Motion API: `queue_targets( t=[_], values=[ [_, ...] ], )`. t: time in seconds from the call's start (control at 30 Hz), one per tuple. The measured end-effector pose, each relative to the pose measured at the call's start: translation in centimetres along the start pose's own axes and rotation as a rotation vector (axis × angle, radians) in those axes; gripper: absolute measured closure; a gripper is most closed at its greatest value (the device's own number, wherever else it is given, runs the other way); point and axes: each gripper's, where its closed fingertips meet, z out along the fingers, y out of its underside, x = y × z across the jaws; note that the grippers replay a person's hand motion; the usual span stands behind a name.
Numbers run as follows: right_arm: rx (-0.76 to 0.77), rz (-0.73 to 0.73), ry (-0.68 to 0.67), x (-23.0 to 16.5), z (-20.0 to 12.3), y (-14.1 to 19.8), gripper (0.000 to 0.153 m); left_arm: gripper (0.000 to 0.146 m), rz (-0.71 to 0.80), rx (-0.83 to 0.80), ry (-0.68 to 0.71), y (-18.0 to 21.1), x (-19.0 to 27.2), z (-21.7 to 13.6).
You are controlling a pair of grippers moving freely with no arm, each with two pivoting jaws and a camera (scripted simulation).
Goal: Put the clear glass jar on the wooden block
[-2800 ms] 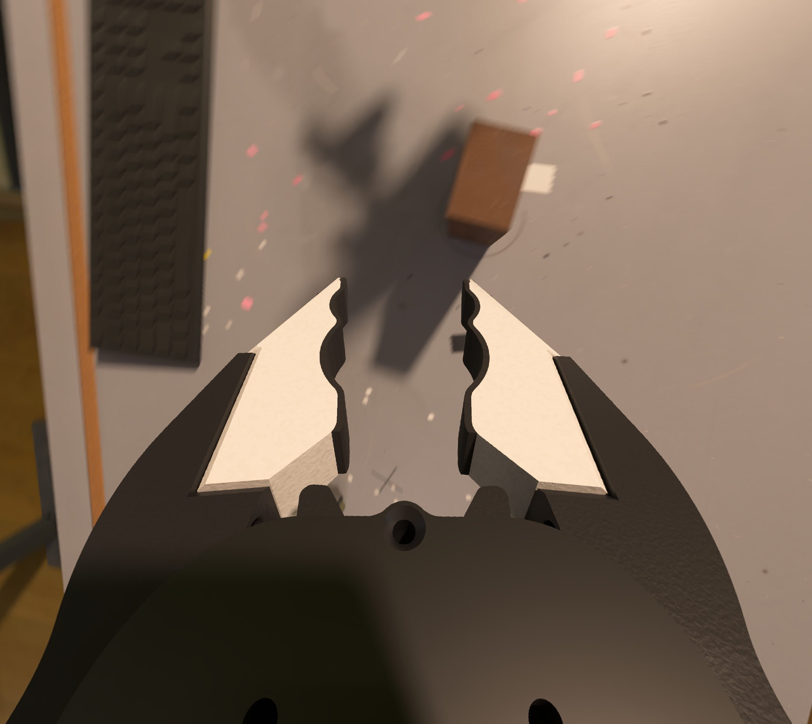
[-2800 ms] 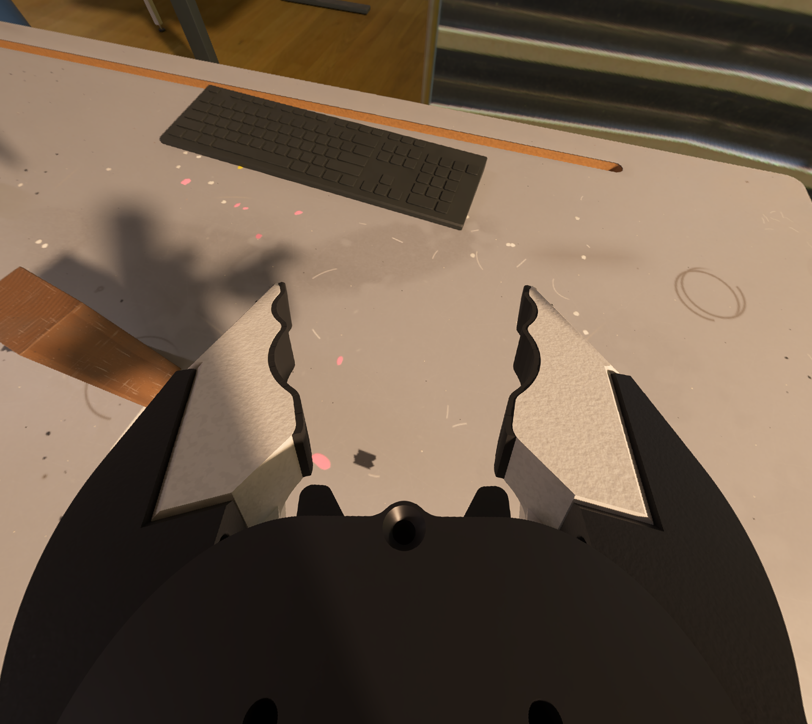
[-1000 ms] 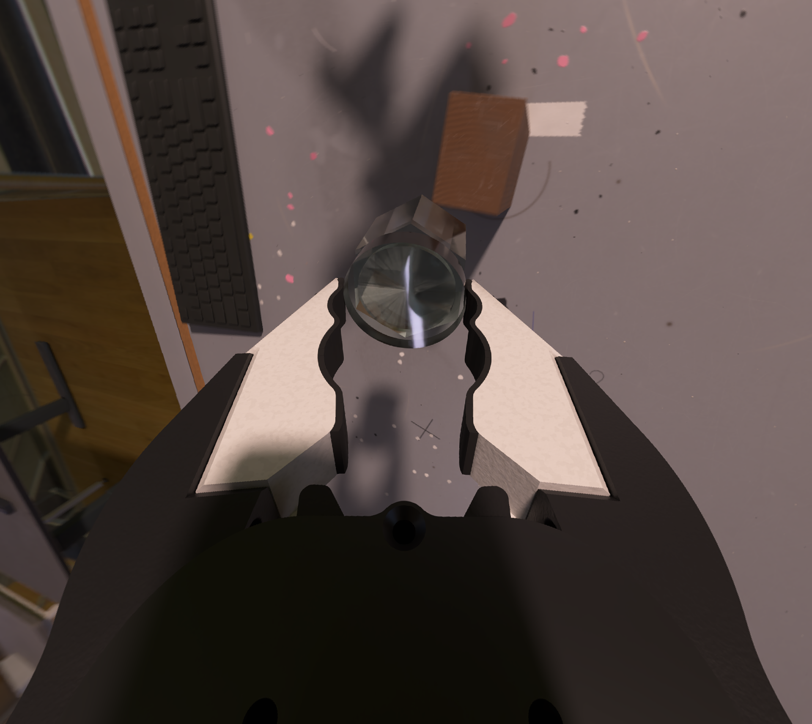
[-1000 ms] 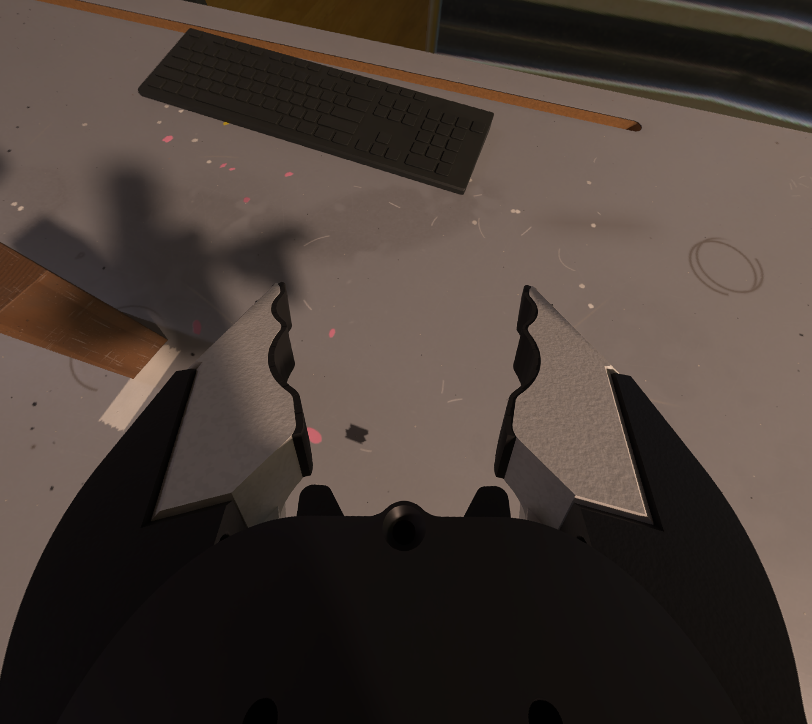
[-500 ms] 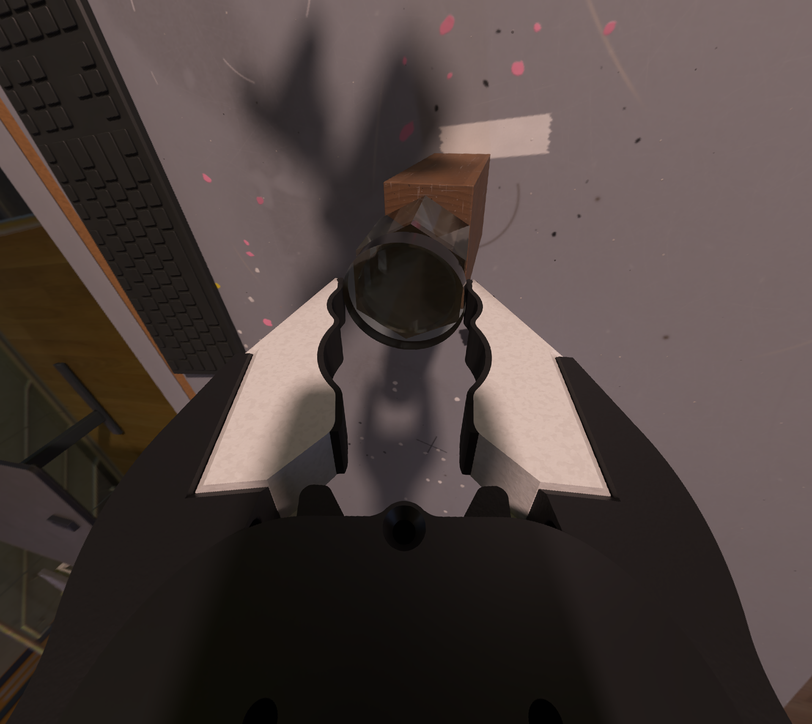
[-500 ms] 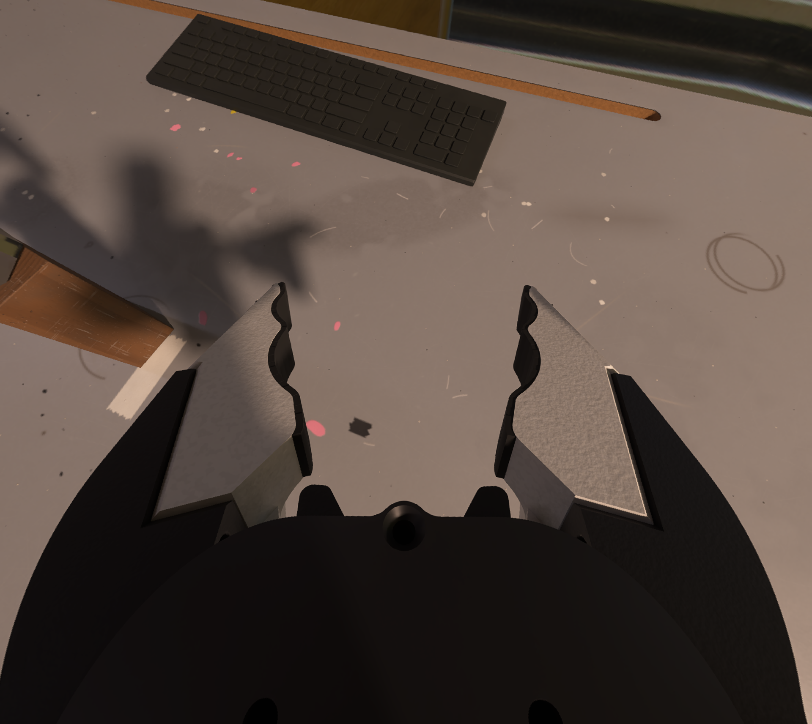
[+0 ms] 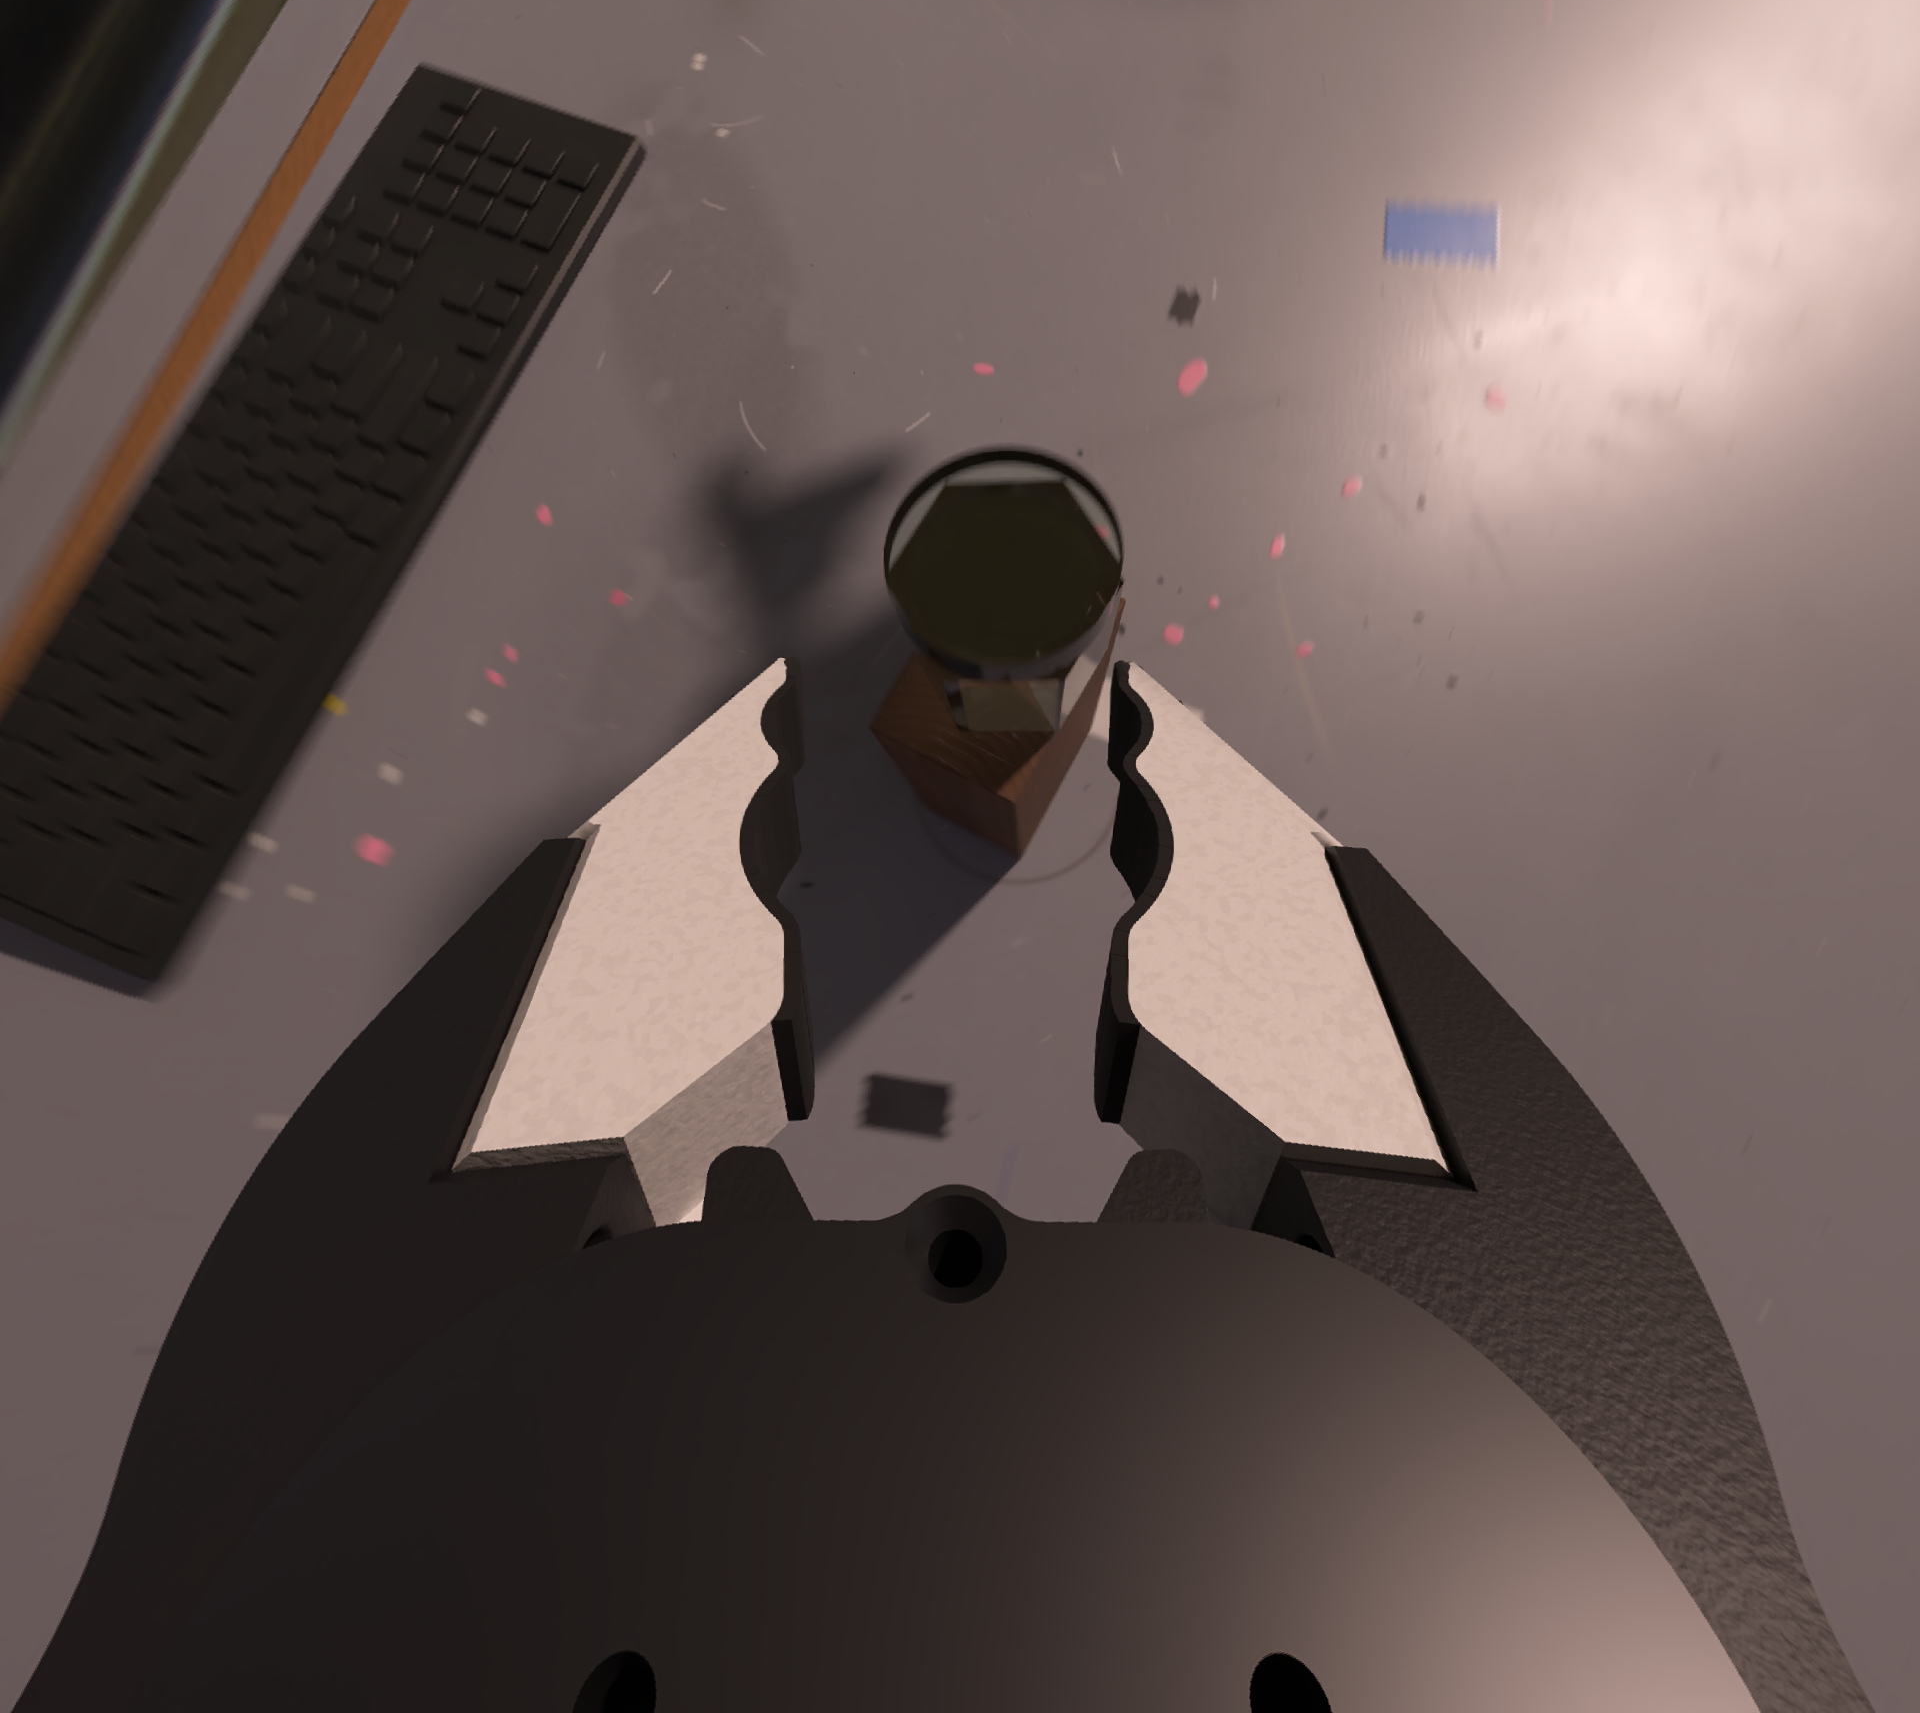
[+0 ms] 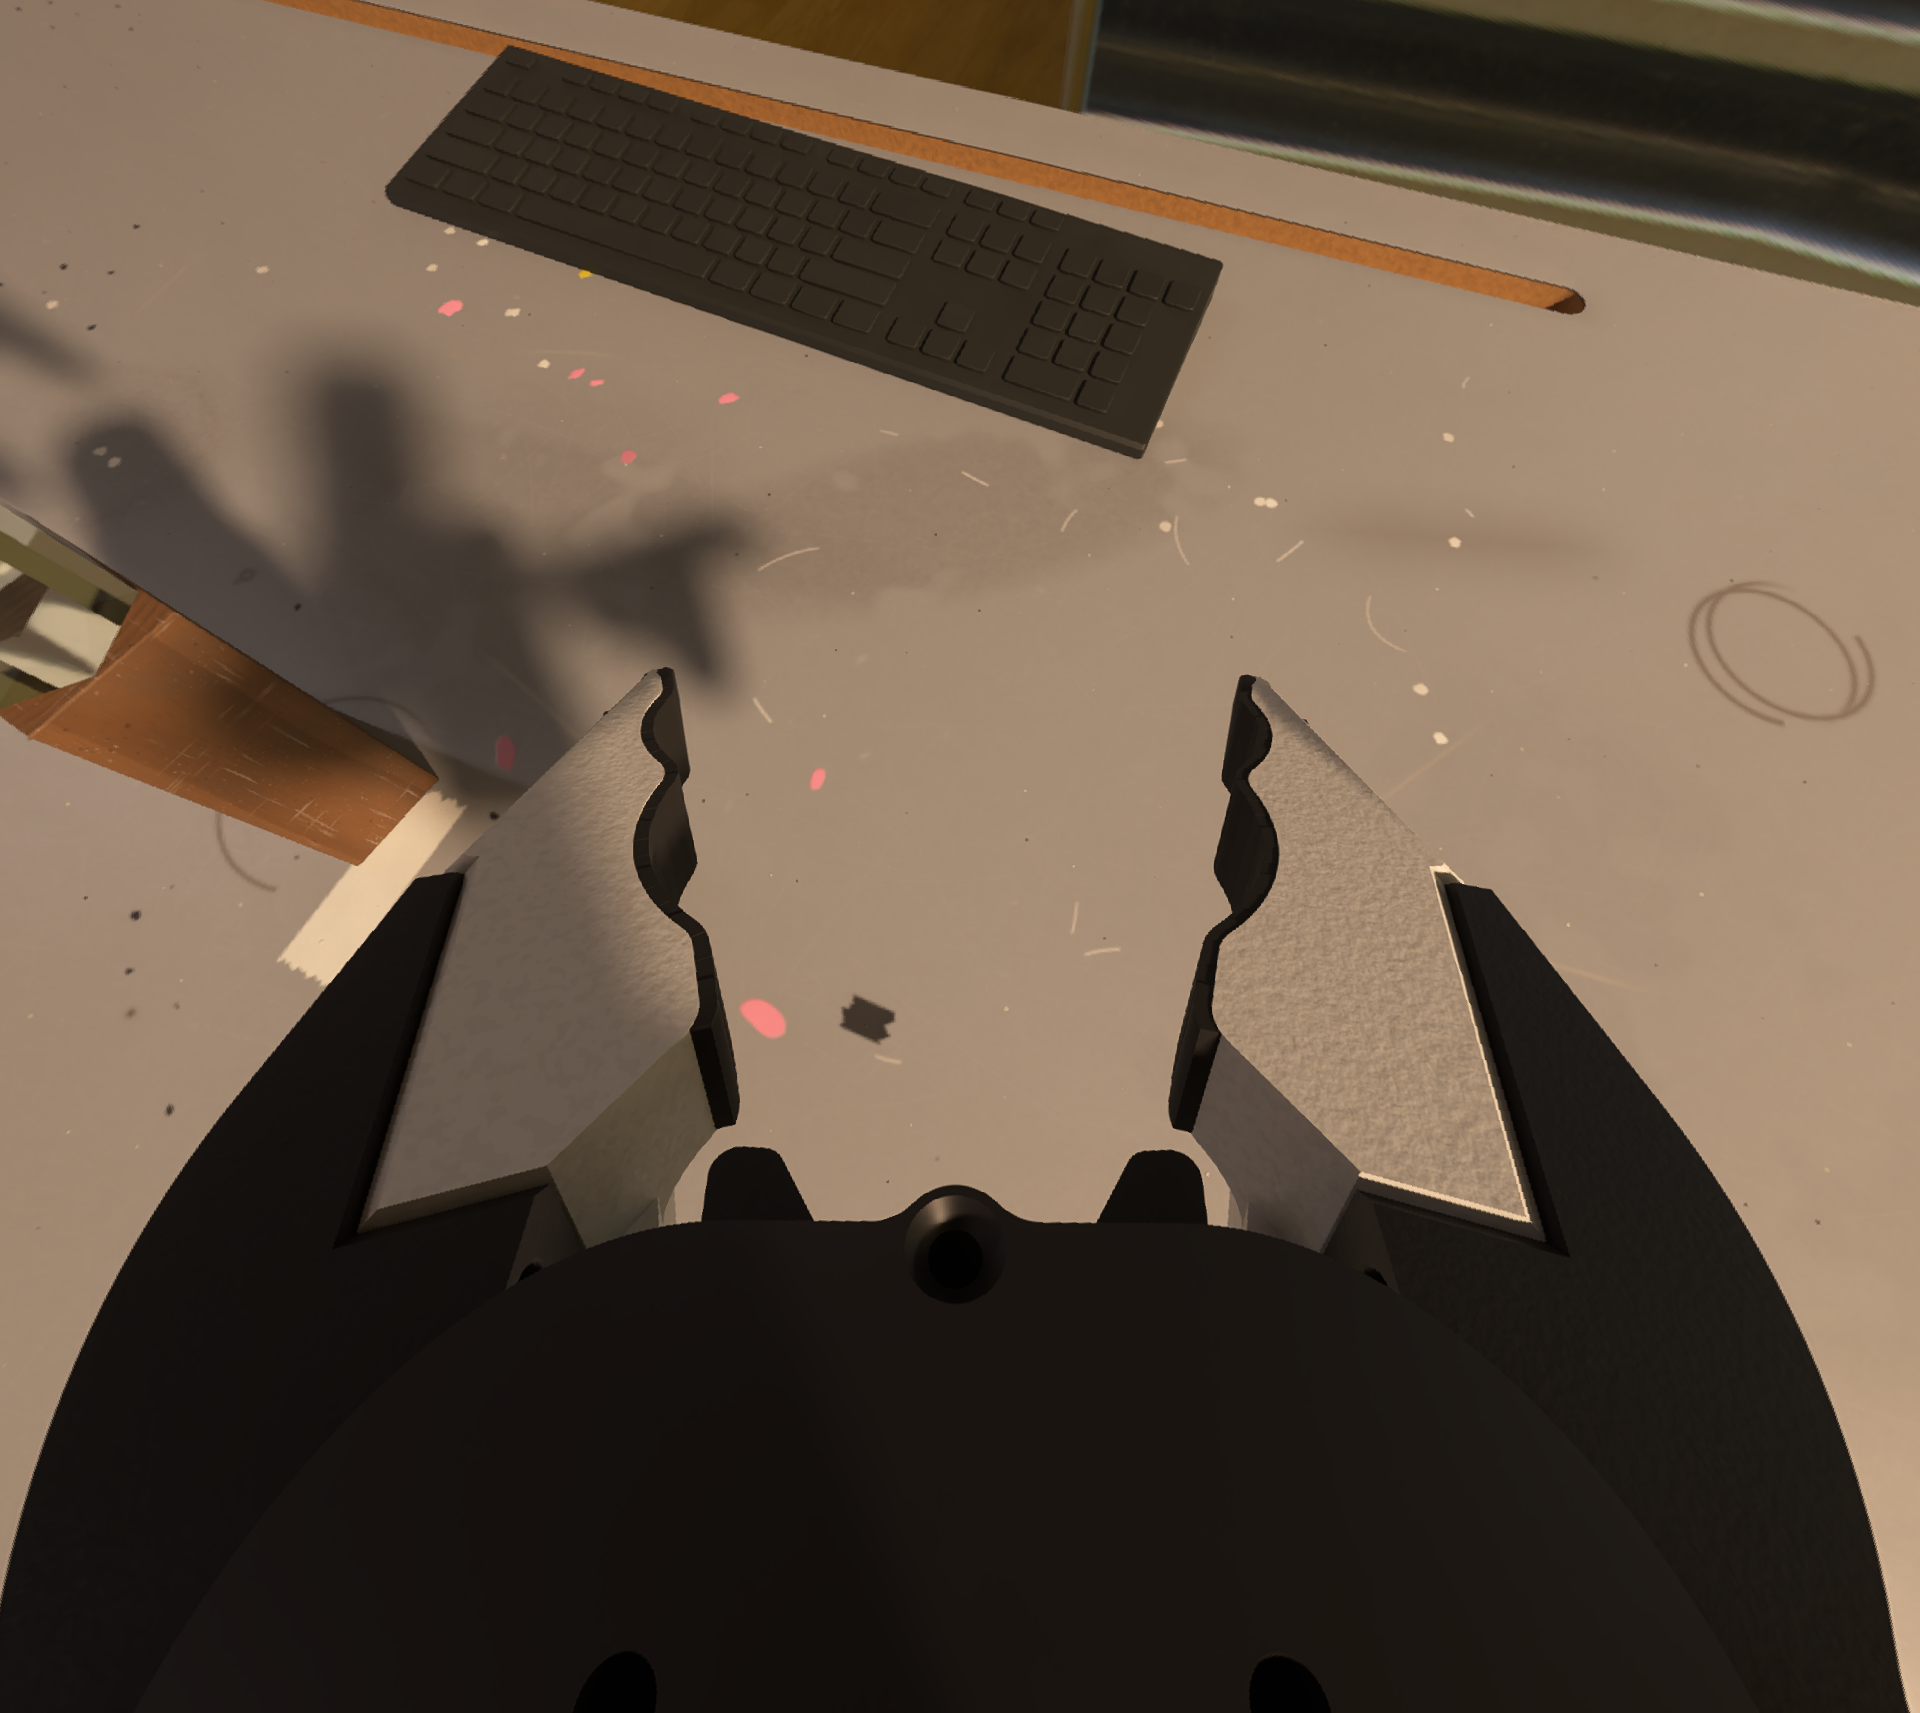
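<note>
The clear glass jar [image 7: 1003, 562] stands upright on the brown wooden block [image 7: 977, 764] in the middle of the grey table, seen from above in the left wrist view. My left gripper [image 7: 951, 676] is open and empty; its fingertips are above and just short of the jar, not touching it. In the right wrist view the block [image 8: 208, 728] lies at the left edge with the base of the jar [image 8: 42, 614] on it, mostly cut off. My right gripper [image 8: 951, 676] is open and empty over the table, to the right of the block.
A black keyboard [image 7: 291, 520] lies along the table's far edge, also in the right wrist view [image 8: 810, 250]. A strip of white tape [image 8: 364, 894] lies by the block. A blue patch [image 7: 1439, 235] is on the table beyond the jar.
My left gripper carried the jar over the block, let go of it there and drew back above it. The right gripper has stayed open and shifted only slightly.
</note>
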Motion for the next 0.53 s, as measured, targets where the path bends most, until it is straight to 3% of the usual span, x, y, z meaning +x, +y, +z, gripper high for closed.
queue_targets(
  t=[0.17, 0.23, 0.37, 0.53],
  values=[
    [-0.004, -0.021, 0.005, -0.5, 0.2, -0.2, 0.049, 0.084, -0.313, 0.229, -0.051, 4.0, 0.2, 2.6],
    [-0.010, -0.030, 0.000, -0.8, 0.4, -0.2, 0.049, 0.086, -0.290, 0.280, -0.055, 4.7, 0.7, 3.5],
    [-0.025, -0.044, -0.002, -1.2, 1.1, 0.0, 0.049, 0.078, -0.106, 0.284, -0.112, 4.9, 1.0, 4.3],
    [-0.056, -0.063, -0.001, -1.6, 2.0, 0.4, 0.049, 0.069, -0.143, 0.296, -0.085, 4.7, 0.5, 5.6]
  ],
)
